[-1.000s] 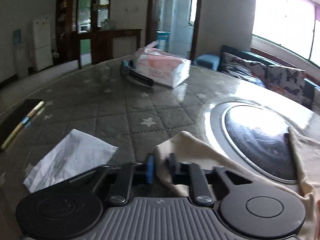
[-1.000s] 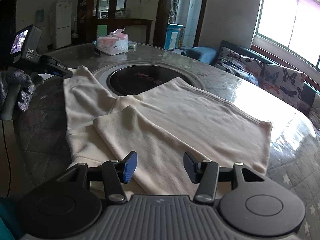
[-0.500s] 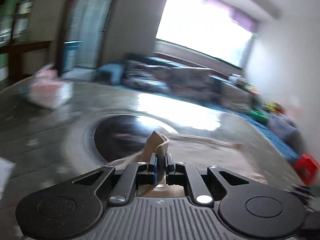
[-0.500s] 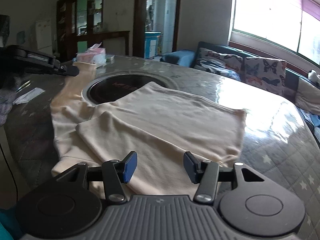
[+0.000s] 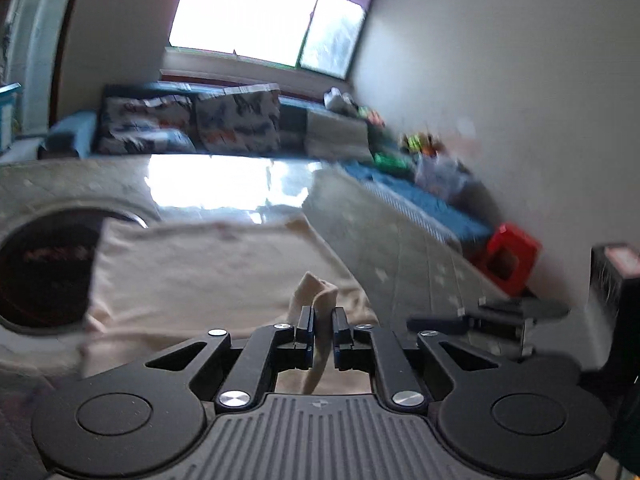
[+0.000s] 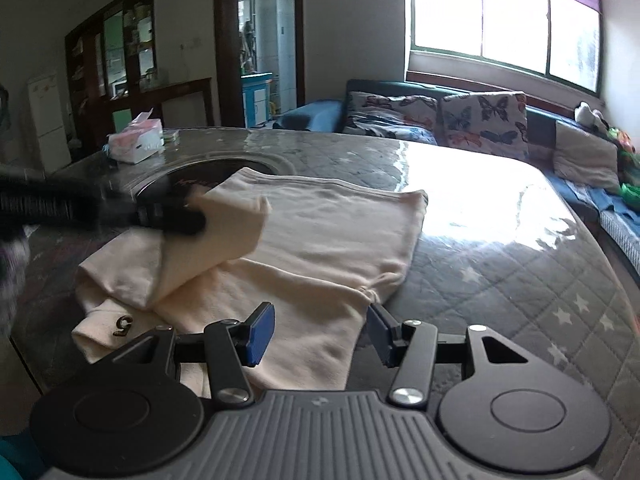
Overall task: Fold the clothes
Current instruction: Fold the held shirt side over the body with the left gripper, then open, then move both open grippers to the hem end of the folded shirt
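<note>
Right gripper (image 6: pixel 320 332) at 6 o'clock in its own view, jaws roughly half apart, blue pads clear of cloth, nothing between them; it hovers just over the near hem of the cream garment (image 6: pixel 320 240); garment lies flat on the quilted star-pattern table (image 6: pixel 520 280), a small "5" mark on its near-left corner at 8 o'clock; left gripper (image 6: pixel 176 220) enters from 9 o'clock, blurred, carrying a folded flap of the same garment lifted over the body of the cloth; in the left wrist view the left gripper (image 5: pixel 322 328) sits at 6 o'clock, jaws nearly together and pinching a ridge of cream fabric that sticks up between the pads, jaws have just eased open a touch with the cloth between them; rest of garment spreads toward 10 o'clock, partly over the dark round inset (image 5: pixel 44 264) in the table; farther back in the right view, tissue box (image 6: pixel 136 140) at 10 o'clock on the table's far edge; sofa with butterfly cushions (image 6: pixel 480 124) at 1 o'clock beyond the table; bright window (image 6: pixel 504 16) above it.
</note>
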